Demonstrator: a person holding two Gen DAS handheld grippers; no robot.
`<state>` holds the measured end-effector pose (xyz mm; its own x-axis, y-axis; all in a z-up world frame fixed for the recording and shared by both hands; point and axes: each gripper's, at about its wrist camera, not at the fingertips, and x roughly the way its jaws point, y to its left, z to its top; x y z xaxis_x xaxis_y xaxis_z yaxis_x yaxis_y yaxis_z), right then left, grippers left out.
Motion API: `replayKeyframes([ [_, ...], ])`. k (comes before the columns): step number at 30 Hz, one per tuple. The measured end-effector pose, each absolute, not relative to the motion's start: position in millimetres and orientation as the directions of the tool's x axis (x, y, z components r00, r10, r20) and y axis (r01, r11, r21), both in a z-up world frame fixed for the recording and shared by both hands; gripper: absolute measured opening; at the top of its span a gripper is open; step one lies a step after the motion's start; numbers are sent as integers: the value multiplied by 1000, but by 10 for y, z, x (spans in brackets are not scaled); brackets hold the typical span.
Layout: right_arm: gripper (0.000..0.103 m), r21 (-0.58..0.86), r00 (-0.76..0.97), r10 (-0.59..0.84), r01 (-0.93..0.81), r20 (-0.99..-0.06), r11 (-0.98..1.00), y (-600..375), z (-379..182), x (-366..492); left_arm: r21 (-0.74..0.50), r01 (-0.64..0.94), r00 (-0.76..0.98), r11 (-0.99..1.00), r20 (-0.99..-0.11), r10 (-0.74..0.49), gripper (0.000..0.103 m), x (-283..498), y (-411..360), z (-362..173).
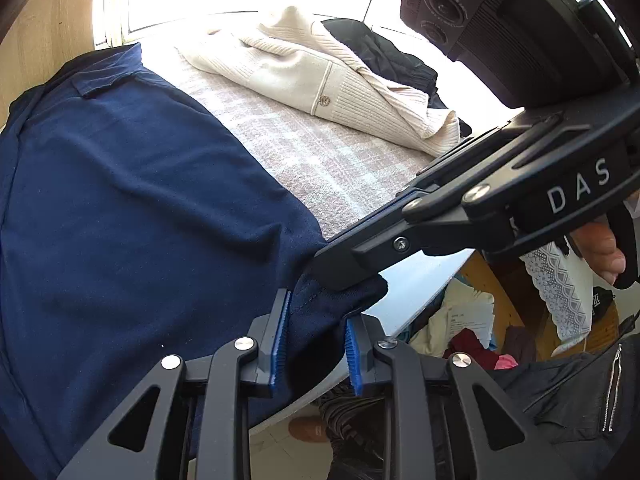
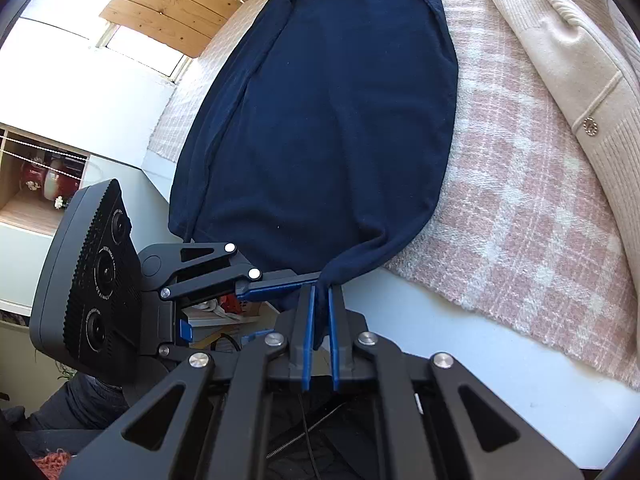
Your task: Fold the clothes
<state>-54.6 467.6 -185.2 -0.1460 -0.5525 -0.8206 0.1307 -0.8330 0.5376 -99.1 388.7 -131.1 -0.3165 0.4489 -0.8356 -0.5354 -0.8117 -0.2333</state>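
Right gripper [image 2: 320, 300]: clenched on the near corner of the navy shirt; its two blue pads stand almost together with a thin fold of cloth pinched between them.
Left gripper [image 1: 316, 320]: closed around the same bunched corner; in the left wrist view cloth fills the gap between the blue pads [image 1: 280, 340], and they seem to press on it from both sides.
Gripper to gripper: they meet at the one corner, the left one reaching in from the left side of the right wrist view, its finger touching the cloth just beside the right gripper's pads.
Navy shirt [image 2: 320, 120]: spread lengthwise on the blanket, running away from the grippers; its far end with a collar-like flap lies near the window. The near hem is drawn to a point at the grippers and hangs slightly over the table edge.
Blanket [image 2: 520, 208]: pink and white check, lying under the shirt and to its right.
Table [image 2: 460, 340]: white top, bare along the near edge beside the grippers.
Cream cardigan [image 1: 320, 76]: ribbed, with a metal button, on the blanket well apart from the grippers, beyond the shirt.
Dark garment [image 1: 384, 52]: behind the cardigan.
Person's hand [image 1: 600, 248]: fingers wrapped on the right gripper's handle.
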Motion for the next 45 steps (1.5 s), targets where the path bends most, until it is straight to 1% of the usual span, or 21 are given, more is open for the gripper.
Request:
replayKeyframes([
  [3,8,508,-151,-529,156,-835,-847,4632,-1826,-533,-238,-547,-327,-803,-822,467,11,-981,3875,-1258],
  [5,13,517,-151,-538,161,-829,-841,4643,-1793,-533,-263,-540,-335,-799,-804,491,11,-984,3812,-1208],
  [7,28,518,-161,-540,159,-826,-840,4703,-1719,-552,-318,-511,-348,-799,-773,530,11,-989,3673,-1146],
  [8,31,516,-166,-538,157,-826,-842,4743,-1678,-563,-338,-492,-360,-802,-760,541,7,-975,3586,-1112],
  [9,33,513,-172,-535,157,-827,-844,4789,-1628,-583,-351,-474,-376,-807,-749,546,7,-966,3495,-1072],
  [12,33,479,-221,-516,200,-828,-855,4973,-1378,-788,-371,-424,-425,-826,-725,543,7,-937,3241,-961],
  [14,33,415,-264,-462,218,-846,-884,5093,-1215,-1078,-379,-391,-447,-839,-718,533,7,-944,3091,-917],
  [16,33,362,-297,-415,220,-860,-906,5186,-1093,-1455,-391,-366,-466,-845,-709,530,4,-944,2984,-899],
  [18,33,282,-327,-357,257,-875,-924,5185,-983,-1883,-405,-350,-466,-844,-706,533,4,-945,2936,-900],
  [20,33,172,-359,-284,313,-889,-934,5121,-890,-2344,-417,-337,-468,-844,-704,534,4,-945,2915,-892],
  [22,33,13,-391,-174,381,-904,-924,4947,-863,-2868,-419,-329,-466,-847,-708,531,4,-969,2910,-880],
  [23,33,-34,-398,-145,410,-906,-911,4868,-873,-3118,-421,-315,-470,-851,-710,525,4,-993,2886,-877],
  [26,33,-104,-387,-99,471,-917,-876,4685,-967,-3870,-441,-259,-485,-859,-710,511,4,-1070,2775,-876],
  [29,33,-199,-385,27,416,-923,-887,4714,-1188,-4548,-468,-192,-507,-863,-706,495,4,-1120,2617,-870],
  [30,33,-202,-374,53,372,-926,-906,4754,-1283,-4796,-480,-174,-513,-860,-702,495,4,-1126,2570,-868],
  [31,33,-171,-348,50,327,-936,-930,4846,-1354,-5003,-488,-160,-518,-858,-699,494,4,-1125,2533,-867],
  [34,33,-41,-278,-17,203,-960,-978,5114,-1582,-5490,-504,-139,-520,-852,-696,496,4,-1121,2493,-874],
  [38,33,-24,-274,-2,92,-962,-995,5356,-1798,-5813,-514,-137,-504,-847,-700,506,4,-1118,2529,-885],
  [39,33,-11,-267,-8,71,-964,-997,5406,-1848,-5869,-518,-136,-500,-844,-700,510,4,-1117,2538,-888],
  [42,34,77,-217,-88,61,-972,-995,5452,-1993,-5972,-533,-132,-495,-835,-694,522,4,-1111,2546,-894],
  [45,34,84,-208,-94,60,-973,-995,5456,-2067,-6019,-541,-127,-491,-832,-694,526,4,-1122,2534,-910],
])
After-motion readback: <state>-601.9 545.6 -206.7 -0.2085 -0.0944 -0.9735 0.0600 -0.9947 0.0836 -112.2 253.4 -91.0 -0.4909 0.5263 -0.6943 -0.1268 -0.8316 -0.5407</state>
